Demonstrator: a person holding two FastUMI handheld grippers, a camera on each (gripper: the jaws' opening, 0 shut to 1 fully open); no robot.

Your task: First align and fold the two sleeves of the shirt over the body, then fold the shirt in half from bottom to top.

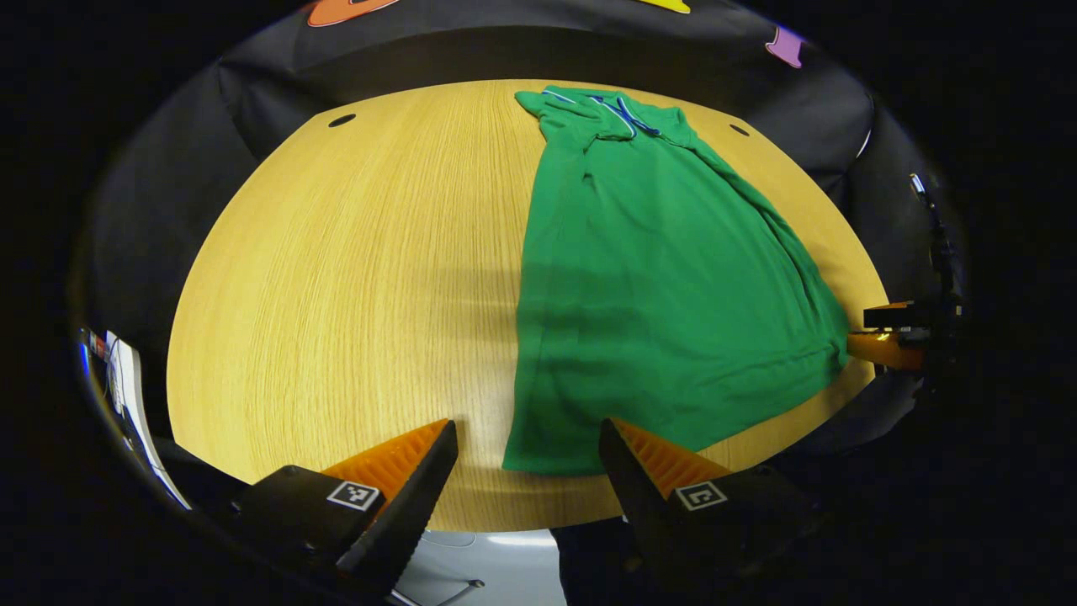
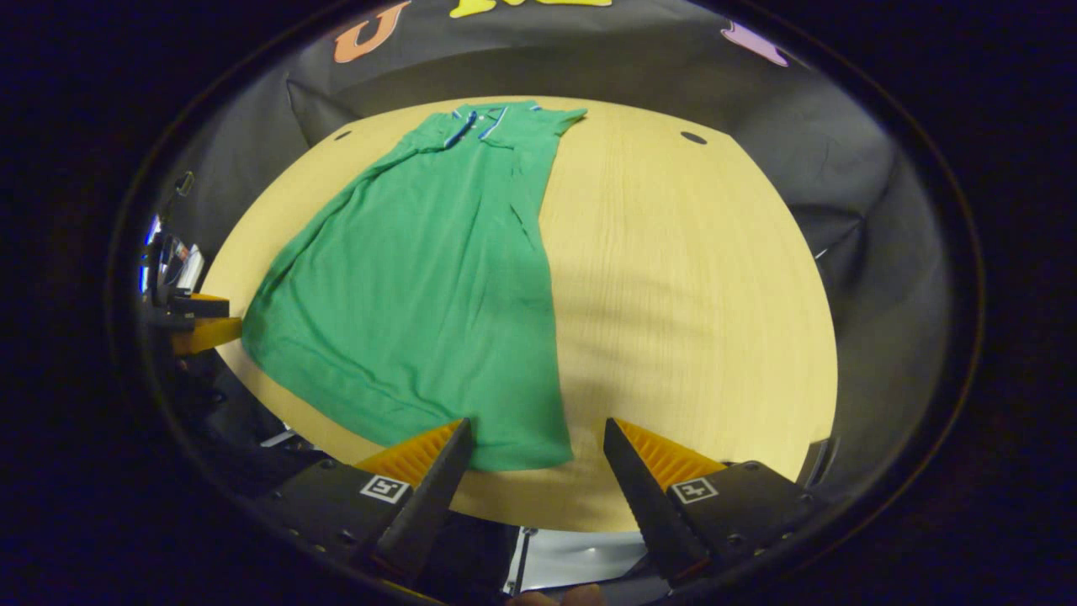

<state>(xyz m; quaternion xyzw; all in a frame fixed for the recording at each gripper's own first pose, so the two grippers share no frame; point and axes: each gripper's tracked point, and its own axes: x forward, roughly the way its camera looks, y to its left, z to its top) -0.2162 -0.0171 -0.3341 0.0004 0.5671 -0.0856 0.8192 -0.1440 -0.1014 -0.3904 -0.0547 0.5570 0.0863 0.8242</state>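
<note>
A green polo shirt [image 1: 656, 278] lies flat on the wooden table [image 1: 353, 278], collar [image 1: 614, 109] at the far end and hem towards me. It looks narrow, with its sides folded in over the body. My left gripper [image 1: 528, 429] is open, and the hem's left corner [image 1: 526, 459] sits between its fingers. My right gripper [image 2: 537, 427] is also open, around the hem's right corner [image 2: 547, 454]. Each gripper shows far off in the other's view: the right gripper [image 1: 867, 341] at the shirt's right hem, the left gripper [image 2: 220, 330] at its left hem.
The table has round cable holes near its far corners [image 1: 342, 120] [image 1: 739, 130] [image 2: 693, 137]. Its front edge runs just under both grippers, with pale floor [image 1: 488, 555] below. Some papers [image 1: 126, 396] stand off the table's left side. Bare wood flanks the shirt.
</note>
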